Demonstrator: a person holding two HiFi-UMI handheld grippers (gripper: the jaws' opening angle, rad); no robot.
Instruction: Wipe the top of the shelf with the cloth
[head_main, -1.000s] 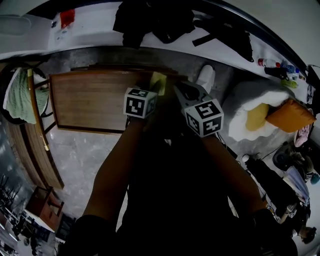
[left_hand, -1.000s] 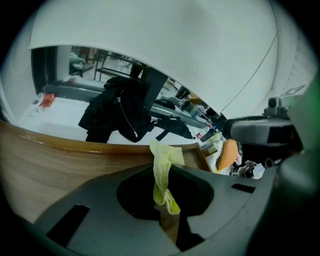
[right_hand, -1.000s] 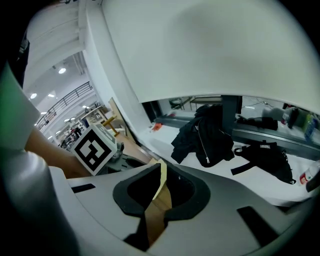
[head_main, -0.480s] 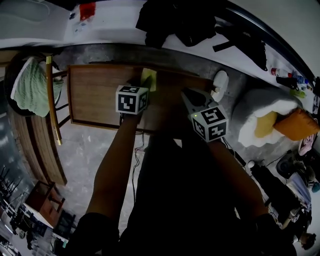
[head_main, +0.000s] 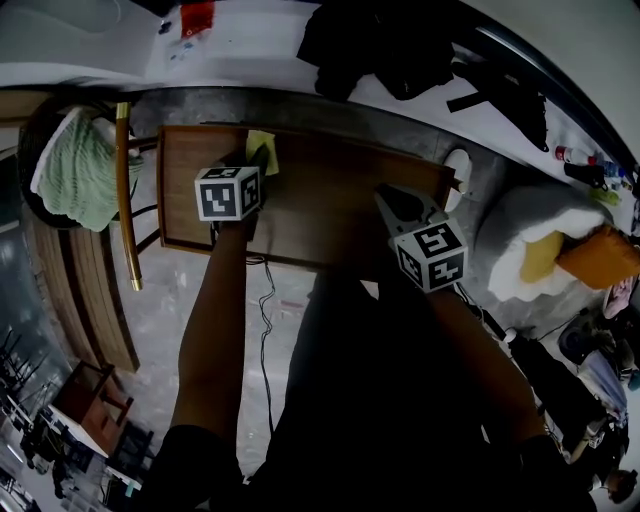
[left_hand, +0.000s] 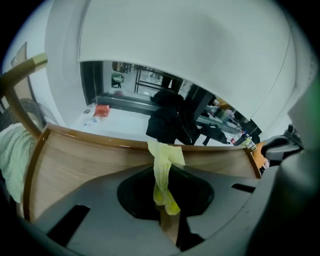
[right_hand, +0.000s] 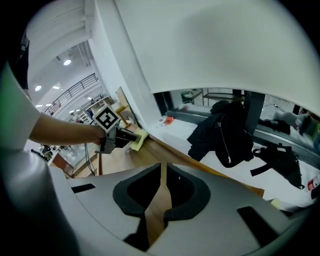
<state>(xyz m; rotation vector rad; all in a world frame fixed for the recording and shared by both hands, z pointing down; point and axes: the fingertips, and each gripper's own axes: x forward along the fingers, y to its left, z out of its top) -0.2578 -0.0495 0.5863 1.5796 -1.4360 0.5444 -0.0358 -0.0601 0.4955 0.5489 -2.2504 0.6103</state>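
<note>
The left gripper (head_main: 258, 165) and the right gripper (head_main: 388, 200) are each topped by a white cube, the left cube (head_main: 228, 193) and the right cube (head_main: 432, 255), printed with black square markers. In the gripper views the jaw bodies are seen as smooth grey shells, with a rounded black recess set round the slot between them. Dark short sleeves (head_main: 185, 462) are worn, and the torso is covered by a dark garment (head_main: 380, 400).

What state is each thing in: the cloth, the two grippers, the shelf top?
Cloth: bunched, pinched in the left gripper.
Left gripper: shut on the cloth.
Right gripper: jaws together, nothing held.
Shelf top: bare wood showing under both grippers.
</note>
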